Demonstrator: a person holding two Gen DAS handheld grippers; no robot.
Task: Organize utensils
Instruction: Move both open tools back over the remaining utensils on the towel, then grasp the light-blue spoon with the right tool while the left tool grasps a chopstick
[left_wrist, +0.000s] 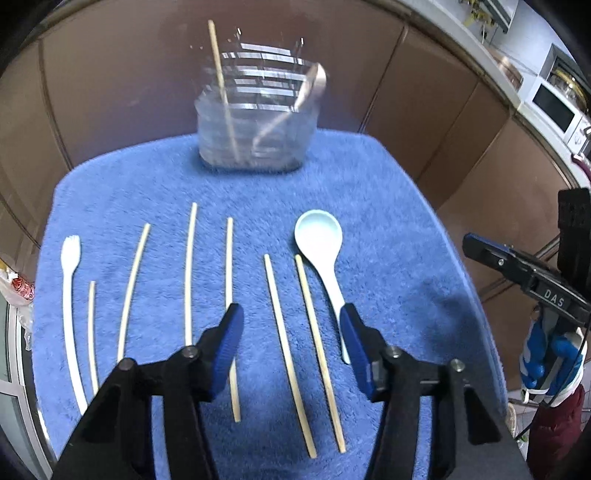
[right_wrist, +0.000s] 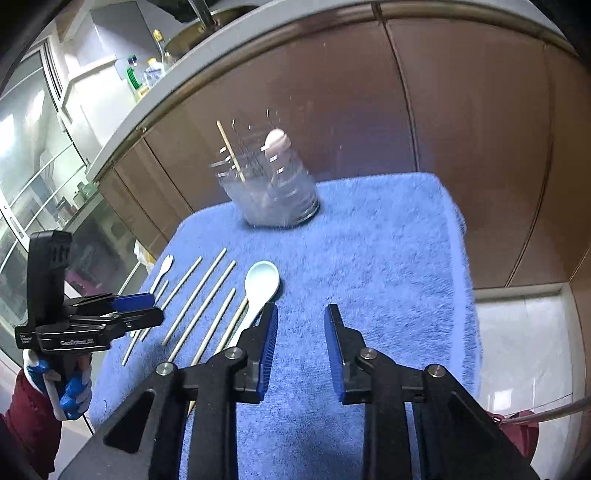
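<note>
The left tool (left_wrist: 291, 321) hangs over the near edge of the desk (left_wrist: 388, 221) with its blue-padded fingers spread and nothing between them; below the gap lie two wooden chopsticks (left_wrist: 288, 354), side by side on the blue towel covering the desk; one finger hides part of another chopstick (left_wrist: 229, 266), the other finger part of the handle of the pale blue spoon (left_wrist: 318, 230), whose bowl points toward the far edge; toward the left edge lie three more wooden sticks (left_wrist: 189, 273) and, outermost, a white plastic fork (left_wrist: 68, 295), all roughly parallel and apart from one another; at the far edge stands a clear holder (left_wrist: 256, 125), blurred, with one chopstick (left_wrist: 221, 81) and a pinkish spoon (left_wrist: 314, 83) leaning inside it; the right tool (right_wrist: 301, 314) hovers over bare towel near the middle of the desk, just right of the pale blue spoon, fingers parted and empty; brown cabinet doors (right_wrist: 461, 129) stand behind the desk.
</note>
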